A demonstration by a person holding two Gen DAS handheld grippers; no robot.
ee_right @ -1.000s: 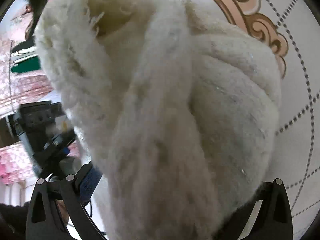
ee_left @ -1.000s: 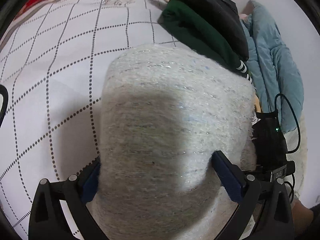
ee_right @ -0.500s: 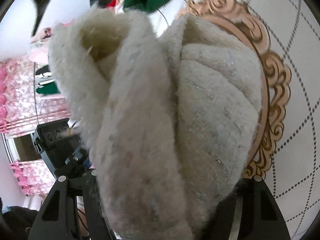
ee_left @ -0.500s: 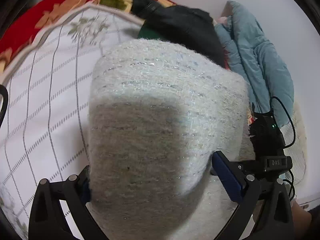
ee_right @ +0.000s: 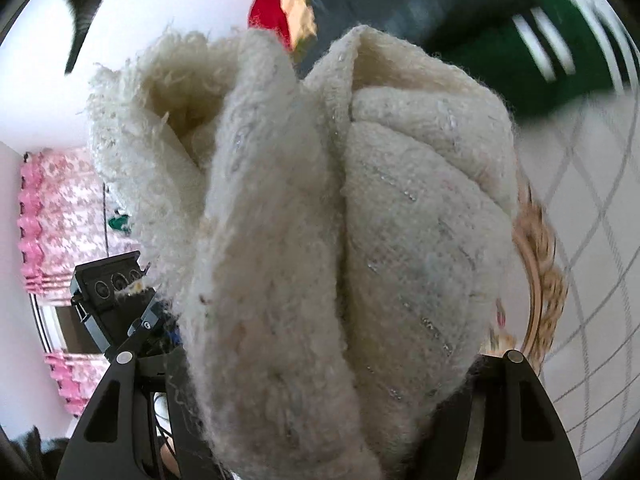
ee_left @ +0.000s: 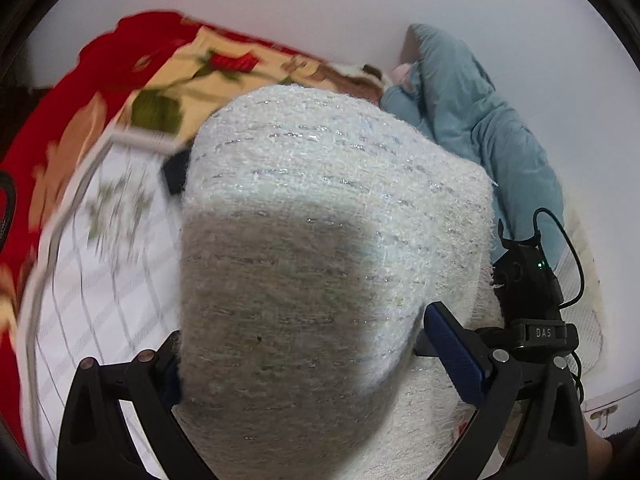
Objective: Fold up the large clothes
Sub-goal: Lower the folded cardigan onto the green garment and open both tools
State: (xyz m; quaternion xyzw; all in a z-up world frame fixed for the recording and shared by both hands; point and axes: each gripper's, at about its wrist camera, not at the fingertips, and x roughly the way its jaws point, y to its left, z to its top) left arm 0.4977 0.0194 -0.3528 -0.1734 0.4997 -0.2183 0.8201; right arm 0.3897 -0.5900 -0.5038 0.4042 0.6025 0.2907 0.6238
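Left gripper (ee_left: 320,344) clamped on folded cream knit sweater (ee_left: 320,240); right gripper (ee_right: 320,380) narrowed, gripping same bundle (ee_right: 320,220) above quilted bedspread (ee_right: 592,208).

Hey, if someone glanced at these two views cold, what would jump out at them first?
A fluffy cream knit garment fills the middle of both views, bunched between the left gripper and the right gripper. Behind it, a red floral blanket lies upper left in the left view, a blue padded jacket at the right wall.
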